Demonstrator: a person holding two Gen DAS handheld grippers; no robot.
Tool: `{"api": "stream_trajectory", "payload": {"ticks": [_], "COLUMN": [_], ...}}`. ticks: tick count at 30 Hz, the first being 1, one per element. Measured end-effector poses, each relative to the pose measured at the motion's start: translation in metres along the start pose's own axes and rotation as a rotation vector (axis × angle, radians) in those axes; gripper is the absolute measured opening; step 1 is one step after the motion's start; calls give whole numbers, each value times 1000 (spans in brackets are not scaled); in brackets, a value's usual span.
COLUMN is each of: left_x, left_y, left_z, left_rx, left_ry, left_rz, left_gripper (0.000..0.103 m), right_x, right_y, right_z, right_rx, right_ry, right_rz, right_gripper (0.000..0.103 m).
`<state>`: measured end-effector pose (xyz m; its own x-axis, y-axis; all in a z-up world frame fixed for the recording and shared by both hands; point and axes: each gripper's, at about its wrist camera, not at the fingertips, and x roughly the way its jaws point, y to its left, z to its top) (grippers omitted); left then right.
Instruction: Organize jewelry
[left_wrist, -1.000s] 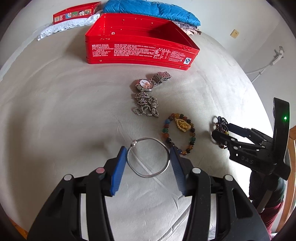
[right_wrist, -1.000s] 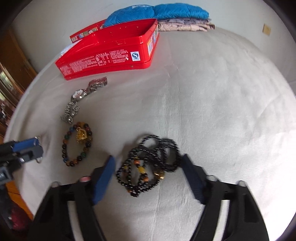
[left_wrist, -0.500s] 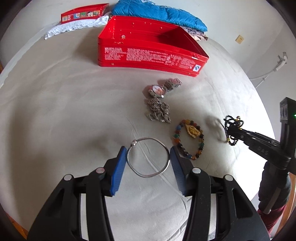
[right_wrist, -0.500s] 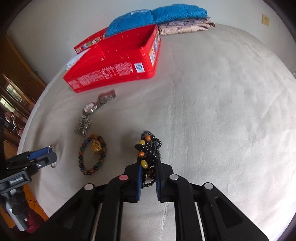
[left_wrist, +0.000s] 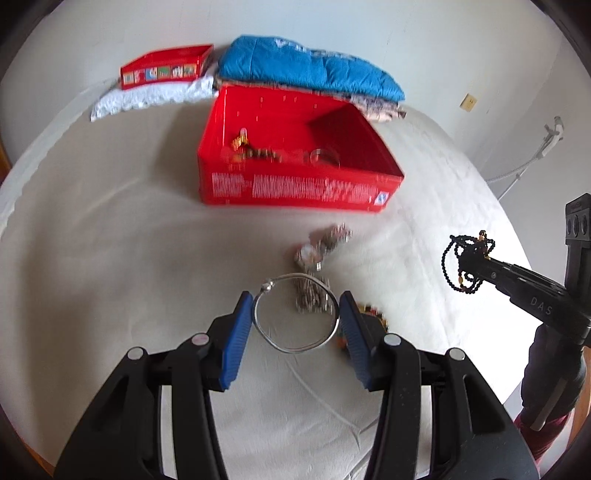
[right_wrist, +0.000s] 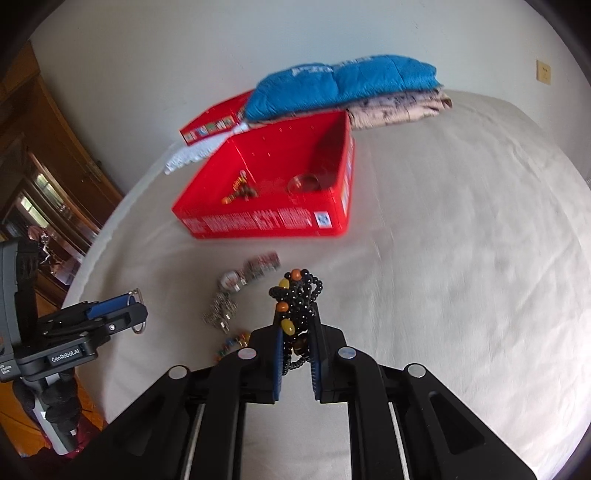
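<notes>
Both pieces are up off the bed (left_wrist: 110, 240) now, one per hand, and pointed toward the open red tin (left_wrist: 295, 192) near the folded blue quilt (left_wrist: 310, 70). The left hand-held gripper (left_wrist: 295, 325) has its blue pads pressed against opposite sides of a silver bangle (left_wrist: 280, 345), so the ring sits spanned flat between them; gripping it across its width looks like the way to keep a thin, springy hoop from slipping. The right hand-held gripper (right_wrist: 297, 347) is clamped tight on a bunched black bead necklace (right_wrist: 295, 295), its amber and orange beads showing, with loops spilling out above and below the pads. Its jaws have just been closing, with the strand caught between them. Pinching the bundle in the middle keeps the loose loops gathered for carrying.

Left on the bed are a wristwatch (right_wrist: 236, 280), a clump of silver chain (right_wrist: 219, 312) and a multicoloured bead bracelet (right_wrist: 232, 341). The tin already holds a few pieces, including a ring-shaped one, so I'd judge the sorting roughly midway, with these two bound for the tin next.
</notes>
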<state>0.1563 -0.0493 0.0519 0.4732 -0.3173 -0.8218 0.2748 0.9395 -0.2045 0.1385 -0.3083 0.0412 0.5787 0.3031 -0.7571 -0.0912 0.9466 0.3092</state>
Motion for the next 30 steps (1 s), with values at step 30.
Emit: {"api": "stream_trajectory", "payload": {"ticks": [30], "left_x": [113], "left_y": [17], "left_z": [170], "left_rx": [-37], "left_ry": [-29], "left_rz": [58], "left_gripper": [47], "right_x": [135], "right_y": [16], "right_z": [140], "right_rx": [7], "right_ry": [35], "right_rz": [13], "right_gripper": [12]}}
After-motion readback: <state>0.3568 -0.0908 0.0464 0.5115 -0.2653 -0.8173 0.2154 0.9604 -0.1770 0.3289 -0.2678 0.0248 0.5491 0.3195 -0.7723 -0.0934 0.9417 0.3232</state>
